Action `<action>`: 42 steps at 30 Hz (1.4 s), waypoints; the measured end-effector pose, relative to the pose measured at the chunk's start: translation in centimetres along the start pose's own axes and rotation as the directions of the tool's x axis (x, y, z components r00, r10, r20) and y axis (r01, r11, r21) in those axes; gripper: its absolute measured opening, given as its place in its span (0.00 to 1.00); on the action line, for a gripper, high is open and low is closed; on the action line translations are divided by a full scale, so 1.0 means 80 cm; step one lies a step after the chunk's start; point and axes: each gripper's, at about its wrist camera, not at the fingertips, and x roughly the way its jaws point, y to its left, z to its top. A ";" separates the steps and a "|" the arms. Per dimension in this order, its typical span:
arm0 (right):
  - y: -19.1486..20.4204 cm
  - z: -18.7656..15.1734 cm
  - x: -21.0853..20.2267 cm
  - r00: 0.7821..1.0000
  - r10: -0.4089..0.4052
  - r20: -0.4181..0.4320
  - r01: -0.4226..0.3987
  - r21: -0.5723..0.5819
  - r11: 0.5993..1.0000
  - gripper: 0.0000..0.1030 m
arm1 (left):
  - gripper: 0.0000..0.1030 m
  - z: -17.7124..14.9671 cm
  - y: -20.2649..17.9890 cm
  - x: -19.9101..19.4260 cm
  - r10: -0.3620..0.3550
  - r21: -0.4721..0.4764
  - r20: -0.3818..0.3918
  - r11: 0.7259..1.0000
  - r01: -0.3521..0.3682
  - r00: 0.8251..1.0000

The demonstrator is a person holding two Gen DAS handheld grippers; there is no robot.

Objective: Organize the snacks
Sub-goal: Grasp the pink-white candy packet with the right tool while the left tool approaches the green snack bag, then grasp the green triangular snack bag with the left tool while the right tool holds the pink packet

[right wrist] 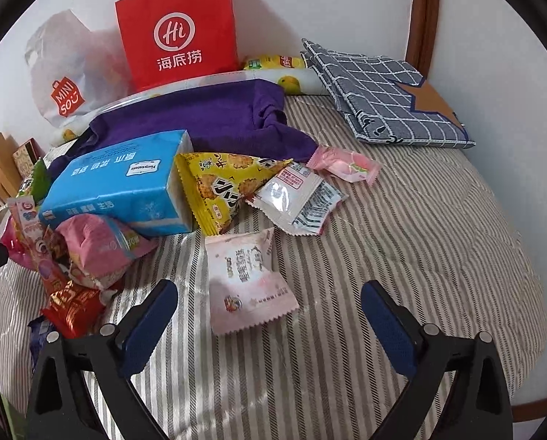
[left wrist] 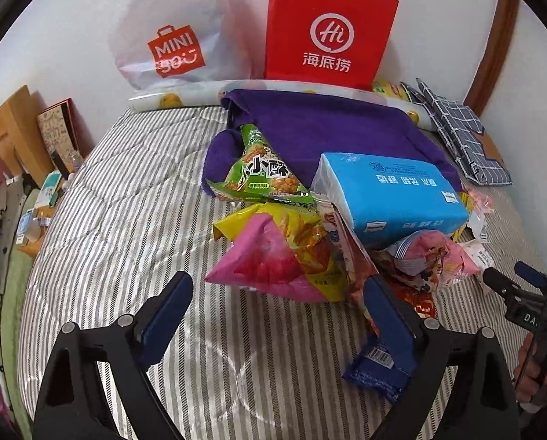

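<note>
A pile of snack packets lies on a striped bed. In the left wrist view I see a green triangular packet point(left wrist: 262, 172), a pink and yellow bag point(left wrist: 273, 256), a blue tissue pack point(left wrist: 394, 190) and a blue packet point(left wrist: 379, 366) by my right finger. My left gripper point(left wrist: 277, 315) is open and empty, just short of the pile. In the right wrist view a pale pink packet point(right wrist: 247, 282) lies just ahead of my open, empty right gripper point(right wrist: 269, 315). A yellow triangular packet point(right wrist: 225, 187), a clear white packet point(right wrist: 295, 198) and a pink candy point(right wrist: 346, 165) lie beyond.
A red paper bag point(left wrist: 328, 33) and a white Miniso plastic bag point(left wrist: 170, 36) stand against the wall. A purple towel point(left wrist: 328, 124) and a folded checked cloth point(right wrist: 383, 91) lie at the back of the bed. A wooden headboard point(left wrist: 13, 124) and clutter are at the left.
</note>
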 end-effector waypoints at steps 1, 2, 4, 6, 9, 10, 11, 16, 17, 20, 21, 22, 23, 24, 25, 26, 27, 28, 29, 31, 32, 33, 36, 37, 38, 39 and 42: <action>0.001 0.001 0.003 1.000 0.002 -0.002 -0.002 0.000 1.000 0.90 | 0.91 0.001 0.001 0.002 -0.006 -0.001 -0.004 1.000 0.006 1.000; 0.002 0.002 0.006 1.000 0.004 -0.004 -0.004 -0.002 1.000 0.86 | 0.91 0.002 0.002 0.004 -0.016 -0.002 -0.008 1.000 0.016 1.000; 0.004 0.004 0.012 1.000 0.006 -0.014 -0.006 -0.004 1.000 0.81 | 0.91 0.004 0.005 0.009 -0.017 -0.003 -0.013 1.000 0.017 1.000; 0.007 0.005 0.020 1.000 0.007 -0.030 -0.007 -0.004 1.000 0.74 | 0.91 0.006 0.007 0.014 -0.001 0.003 -0.013 1.000 0.001 1.000; 0.011 0.008 0.030 0.998 0.018 -0.054 -0.018 0.000 1.000 0.67 | 0.91 0.007 0.010 0.019 -0.010 0.000 -0.018 1.000 0.010 1.000; 0.013 0.008 0.031 0.999 0.015 -0.052 -0.015 0.001 1.000 0.65 | 0.91 0.007 0.011 0.021 -0.020 -0.004 -0.023 1.000 0.020 1.000; 0.014 0.008 0.032 0.999 0.010 -0.048 -0.010 -0.001 1.000 0.64 | 0.91 0.007 0.011 0.023 -0.028 -0.002 -0.029 1.000 0.027 0.999; 0.023 0.009 0.035 0.999 -0.024 -0.032 0.024 -0.013 1.000 0.47 | 0.91 0.005 0.010 0.029 -0.038 0.019 -0.035 0.999 0.038 0.999; 0.024 0.009 0.035 0.999 -0.023 -0.032 0.022 -0.015 1.000 0.43 | 0.91 0.005 0.011 0.030 -0.040 0.019 -0.035 0.999 0.041 0.999; 0.028 0.008 0.030 1.000 -0.021 -0.017 0.021 -0.028 0.999 0.36 | 0.91 0.002 0.014 0.032 -0.058 0.010 -0.041 0.998 0.058 0.998; 0.030 0.007 0.029 1.000 -0.021 -0.013 0.020 -0.034 0.999 0.36 | 0.91 0.001 0.015 0.032 -0.065 0.009 -0.044 0.998 0.065 0.997; 0.031 0.007 0.029 1.000 -0.021 -0.013 0.021 -0.040 0.999 0.36 | 0.91 0.000 0.015 0.033 -0.067 0.008 -0.047 0.998 0.067 0.997; 0.033 0.006 0.029 1.000 -0.023 -0.014 0.023 -0.046 0.999 0.36 | 0.91 -0.001 0.016 0.034 -0.068 0.007 -0.049 0.998 0.069 0.996; 0.035 0.006 0.029 1.000 -0.027 -0.015 0.026 -0.050 0.998 0.36 | 0.91 -0.001 0.017 0.034 -0.070 0.007 -0.049 0.997 0.071 0.996; 0.036 0.006 0.030 0.999 -0.029 -0.015 0.028 -0.051 0.998 0.37 | 0.91 -0.002 0.018 0.035 -0.072 0.005 -0.050 0.997 0.073 0.996; 0.036 0.006 0.031 0.999 -0.028 -0.017 0.028 -0.049 0.998 0.39 | 0.91 -0.002 0.019 0.035 -0.074 0.002 -0.052 0.997 0.074 0.996; 0.036 0.007 0.032 0.999 -0.029 -0.017 0.028 -0.044 0.999 0.39 | 0.91 -0.003 0.020 0.036 -0.077 -0.003 -0.057 0.997 0.077 0.995; 0.036 0.007 0.032 0.999 -0.028 -0.015 0.027 -0.040 0.999 0.40 | 0.91 -0.003 0.020 0.037 -0.080 -0.007 -0.059 0.997 0.080 0.995; 0.036 0.009 0.034 0.999 -0.027 -0.017 0.026 -0.035 0.999 0.41 | 0.91 -0.003 0.021 0.038 -0.085 -0.011 -0.061 0.996 0.085 0.994; 0.037 0.011 0.037 0.999 -0.028 -0.016 0.027 -0.027 0.999 0.39 | 0.91 -0.004 0.023 0.038 -0.093 -0.014 -0.067 0.996 0.092 0.993; 0.037 0.012 0.037 1.000 -0.027 -0.013 0.027 -0.024 0.999 0.38 | 0.91 -0.004 0.024 0.039 -0.091 -0.015 -0.070 0.996 0.090 0.993; 0.038 0.012 0.038 1.000 -0.026 -0.011 0.026 -0.023 0.999 0.38 | 0.91 -0.004 0.024 0.039 -0.089 -0.017 -0.072 0.996 0.088 0.993; 0.041 0.012 0.036 1.000 -0.028 -0.006 0.028 -0.038 0.999 0.37 | 0.91 -0.005 0.026 0.040 -0.091 -0.020 -0.076 0.996 0.090 0.993; 0.043 0.012 0.034 1.000 -0.021 -0.005 0.021 -0.044 0.999 0.37 | 0.91 -0.005 0.027 0.040 -0.090 -0.021 -0.079 0.996 0.089 0.993; 0.045 0.012 0.032 1.000 -0.016 -0.003 0.015 -0.048 0.999 0.36 | 0.91 -0.005 0.028 0.041 -0.090 -0.022 -0.081 0.996 0.089 0.993; 0.046 0.012 0.028 1.000 -0.011 0.006 0.011 -0.053 0.999 0.36 | 0.91 -0.005 0.028 0.041 -0.091 -0.021 -0.082 0.996 0.090 0.992; 0.050 0.013 0.017 1.000 -0.007 0.025 0.008 -0.067 0.998 0.36 | 0.91 -0.006 0.028 0.039 -0.093 -0.023 -0.081 0.996 0.091 0.992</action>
